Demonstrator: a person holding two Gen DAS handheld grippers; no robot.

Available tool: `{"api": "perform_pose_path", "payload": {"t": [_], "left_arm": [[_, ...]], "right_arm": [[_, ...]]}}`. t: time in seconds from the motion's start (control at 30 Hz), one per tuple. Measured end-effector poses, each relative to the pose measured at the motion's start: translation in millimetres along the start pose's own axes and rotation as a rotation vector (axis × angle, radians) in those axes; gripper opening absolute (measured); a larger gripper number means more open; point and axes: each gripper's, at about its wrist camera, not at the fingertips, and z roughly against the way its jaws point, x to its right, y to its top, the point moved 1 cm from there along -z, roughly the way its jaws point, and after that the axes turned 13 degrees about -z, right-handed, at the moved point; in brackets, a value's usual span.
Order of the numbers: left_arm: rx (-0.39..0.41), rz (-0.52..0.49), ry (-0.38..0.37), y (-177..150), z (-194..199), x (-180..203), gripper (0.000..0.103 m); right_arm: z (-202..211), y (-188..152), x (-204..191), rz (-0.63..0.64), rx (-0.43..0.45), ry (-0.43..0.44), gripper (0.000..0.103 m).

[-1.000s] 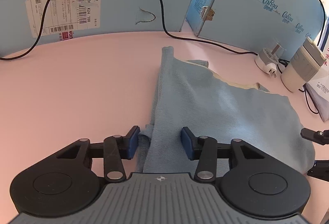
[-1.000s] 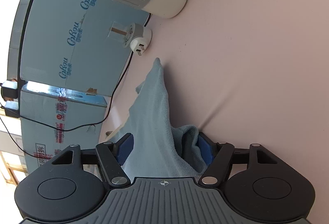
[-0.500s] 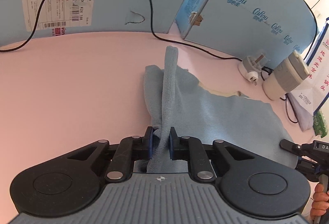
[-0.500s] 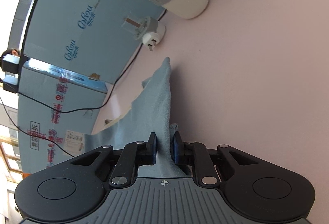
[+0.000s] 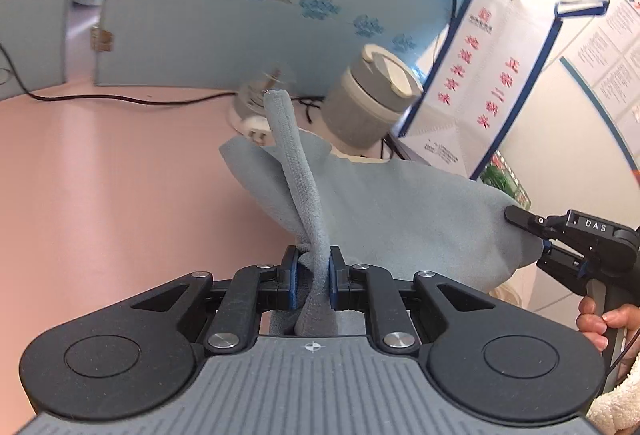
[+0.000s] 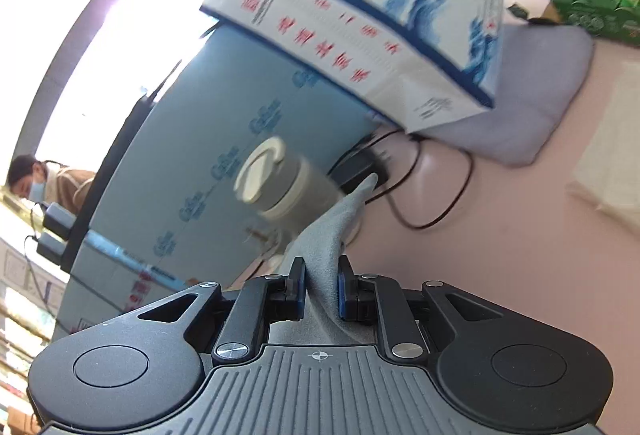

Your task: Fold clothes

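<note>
Here we grip the blue-grey cloth (image 5: 400,211) with both grippers, the left gripper (image 5: 313,277) closed on its rolled hem and the right gripper (image 6: 320,289) closed on a corner, holding it above the pink counter (image 5: 120,195), a grey jar (image 5: 368,99) at one o'clock.

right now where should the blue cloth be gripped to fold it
At its two near corners, as now: the left hand-held gripper pinches the rolled hem and the right hand-held gripper the other corner of the blue cloth, each coming from the near edge, so it hangs spread between them.
</note>
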Motion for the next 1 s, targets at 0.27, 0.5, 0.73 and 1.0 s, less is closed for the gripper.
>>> {"api": "perform_pose_path", "payload": {"t": [0.27, 0.5, 0.73, 1.0], "left_arm": [[-0.163, -0.173, 0.018, -18, -75, 40, 0.014], [-0.189, -0.152, 0.066, -23, -69, 20, 0.034], [-0.179, -0.107, 0.119, -33, -36, -8, 0.05], [-0.196, -0.088, 0.134, -61, 23, -41, 0.063]], "right_arm": [[-3, 22, 75, -0.037, 0.04, -0.223, 0.016], [-19, 13, 106, -0.067, 0.034, -0.314, 0.023], [-35, -1, 88, 0.115, 0.086, -0.516, 0.044], [-46, -28, 49, 0.41, 0.227, -0.745, 0.058]]}}
